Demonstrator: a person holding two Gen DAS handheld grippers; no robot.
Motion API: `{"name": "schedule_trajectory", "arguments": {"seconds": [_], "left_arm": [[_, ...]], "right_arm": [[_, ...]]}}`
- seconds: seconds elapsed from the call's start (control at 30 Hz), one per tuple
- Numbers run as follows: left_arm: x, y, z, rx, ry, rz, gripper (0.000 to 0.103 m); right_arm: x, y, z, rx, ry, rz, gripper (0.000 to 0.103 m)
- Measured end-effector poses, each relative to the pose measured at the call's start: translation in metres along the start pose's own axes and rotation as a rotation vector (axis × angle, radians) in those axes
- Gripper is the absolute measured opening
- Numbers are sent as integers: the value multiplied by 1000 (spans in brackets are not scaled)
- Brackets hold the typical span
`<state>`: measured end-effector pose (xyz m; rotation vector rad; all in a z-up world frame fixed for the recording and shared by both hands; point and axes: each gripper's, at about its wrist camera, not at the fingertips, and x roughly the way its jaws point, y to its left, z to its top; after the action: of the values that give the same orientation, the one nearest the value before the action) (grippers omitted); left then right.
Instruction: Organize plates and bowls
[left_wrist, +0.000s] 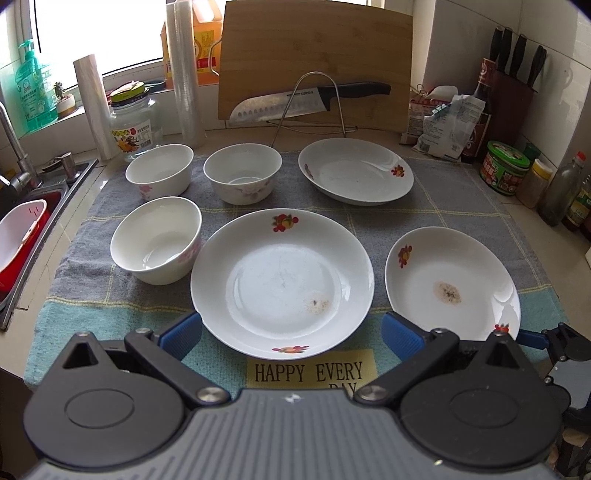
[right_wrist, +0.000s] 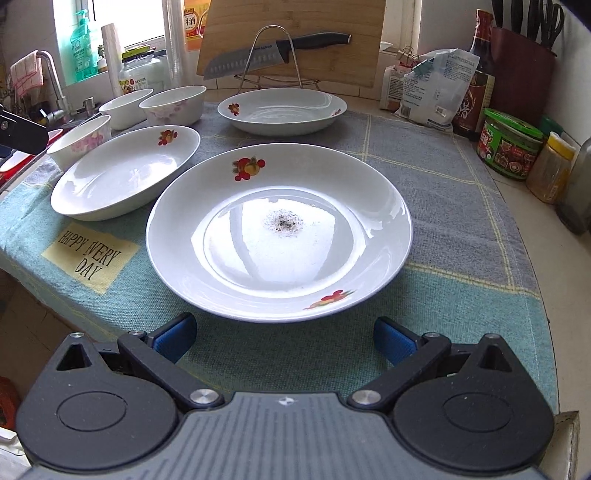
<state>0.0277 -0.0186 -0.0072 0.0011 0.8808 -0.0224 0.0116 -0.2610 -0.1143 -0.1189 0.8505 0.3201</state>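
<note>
Left gripper (left_wrist: 291, 334) and right gripper (right_wrist: 284, 332), jaws spread, empty, frame bottom. Centre plate (left_wrist: 282, 282) and right plate (right_wrist: 279, 230), each brown-stained, on cloth (left_wrist: 461, 221). Left: three empty bowls (left_wrist: 157, 240). Upper centre: far plate (left_wrist: 356, 176), empty.
</note>
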Motion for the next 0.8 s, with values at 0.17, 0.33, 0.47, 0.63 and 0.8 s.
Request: {"name": "schedule_trajectory", "arguments": {"seconds": [0.17,0.33,0.47,0.63,0.8], "left_arm": [[8,-11,6,12,9,-3,102],[18,-25,16,41,5,-37,102],[23,-37,26,80,-2,-120,102],[35,-53,47,139,-10,-221,102],[56,-72,67,239,20,-323,102]], "right_arm": [[6,3,4,-73,-10,25,103],[7,-2,2,-94,-50,47,103],[9,-2,1,-86,-70,39,103],[9,-3,-2,-86,-102,39,103],[9,-3,-3,-84,-108,39,103]]}}
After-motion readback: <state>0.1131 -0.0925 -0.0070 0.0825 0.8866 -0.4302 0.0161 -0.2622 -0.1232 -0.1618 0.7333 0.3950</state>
